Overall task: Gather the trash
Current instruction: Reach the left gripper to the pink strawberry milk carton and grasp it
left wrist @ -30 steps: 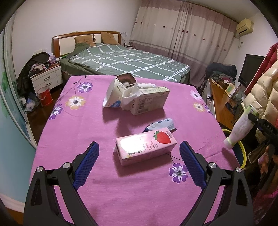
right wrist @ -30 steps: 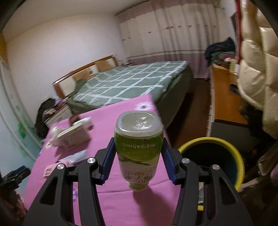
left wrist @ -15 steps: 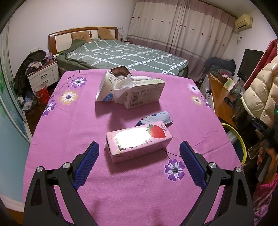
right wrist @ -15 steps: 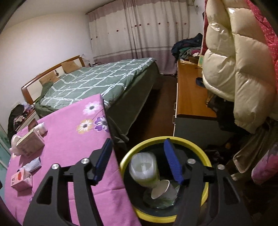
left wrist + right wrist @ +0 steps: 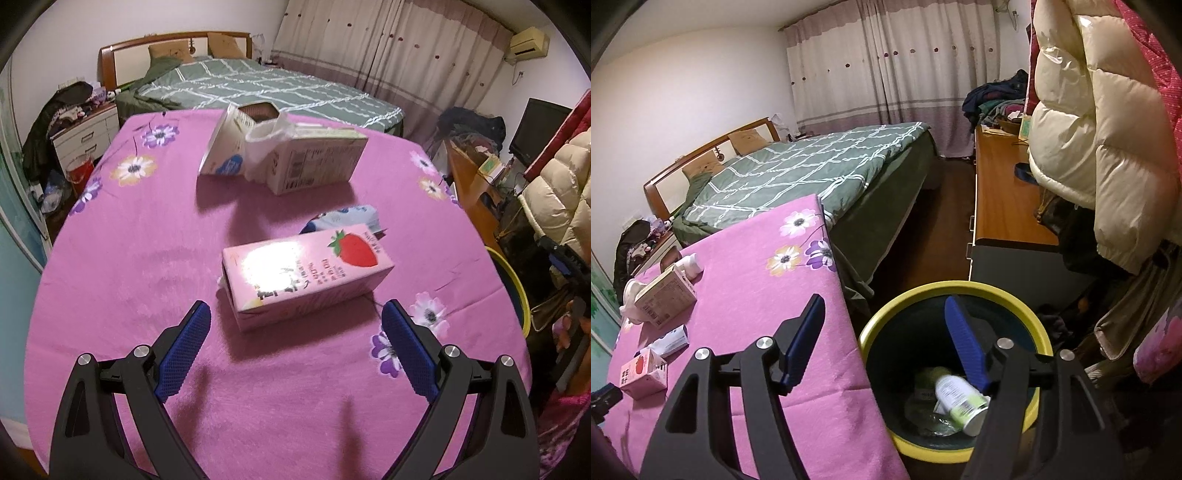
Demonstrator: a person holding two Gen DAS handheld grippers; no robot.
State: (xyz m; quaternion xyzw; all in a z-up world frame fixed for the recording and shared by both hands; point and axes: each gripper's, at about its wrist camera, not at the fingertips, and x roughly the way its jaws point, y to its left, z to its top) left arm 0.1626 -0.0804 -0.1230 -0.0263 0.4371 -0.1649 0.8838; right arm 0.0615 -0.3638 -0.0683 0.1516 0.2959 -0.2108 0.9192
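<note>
The left gripper [image 5: 295,347], spread wide and empty, hovers just short of the strawberry carton [image 5: 306,273], which lies flat on the table [image 5: 122,258] dead ahead, its long axis running across the gap between the pads. The right gripper [image 5: 886,343], also open and empty, hangs over the bin [image 5: 960,290] beside the table, so the left is nearer. Only the right view shows a bottle [image 5: 962,402] lying in the bin.
</note>
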